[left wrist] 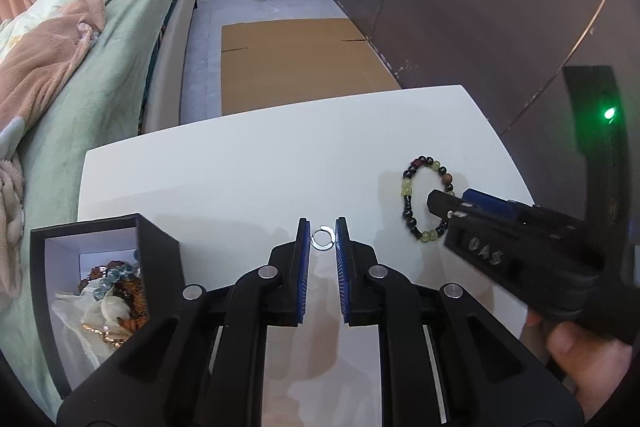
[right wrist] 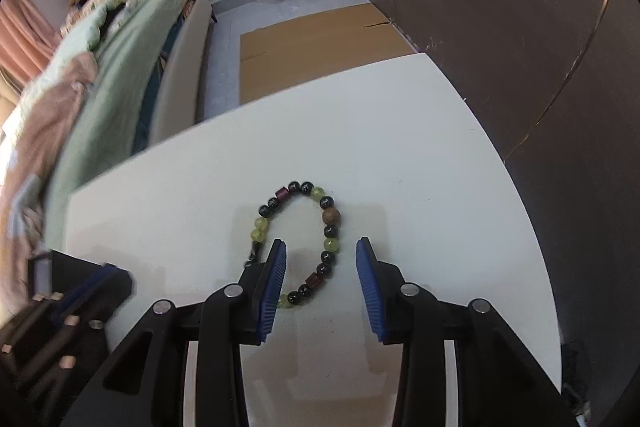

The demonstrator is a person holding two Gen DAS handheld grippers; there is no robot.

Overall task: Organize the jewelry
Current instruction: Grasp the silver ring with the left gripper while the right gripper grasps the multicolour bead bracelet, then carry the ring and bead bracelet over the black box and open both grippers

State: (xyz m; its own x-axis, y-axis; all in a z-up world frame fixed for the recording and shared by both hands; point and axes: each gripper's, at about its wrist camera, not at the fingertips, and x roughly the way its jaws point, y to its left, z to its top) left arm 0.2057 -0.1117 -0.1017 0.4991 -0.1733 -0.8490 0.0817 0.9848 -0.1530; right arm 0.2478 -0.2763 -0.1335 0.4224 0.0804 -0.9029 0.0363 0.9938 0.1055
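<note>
A small silver ring [left wrist: 322,239] lies on the white table [left wrist: 248,171] between the fingertips of my left gripper [left wrist: 323,233], whose jaws stand narrowly open around it without clearly touching. A beaded bracelet [left wrist: 424,203] of black, green and brown beads lies to the right. In the right wrist view the bracelet [right wrist: 298,239] lies flat, and my right gripper [right wrist: 321,255] is open with its right side between the jaws; the left finger covers some beads. A black jewelry box [left wrist: 104,291] at left holds several pieces.
A bed with green sheets and a pink blanket [left wrist: 80,67] runs along the left. Flat cardboard [left wrist: 296,63] lies on the floor beyond the table. A dark wall [left wrist: 500,7] stands on the right. The table's far edge [right wrist: 320,83] is near.
</note>
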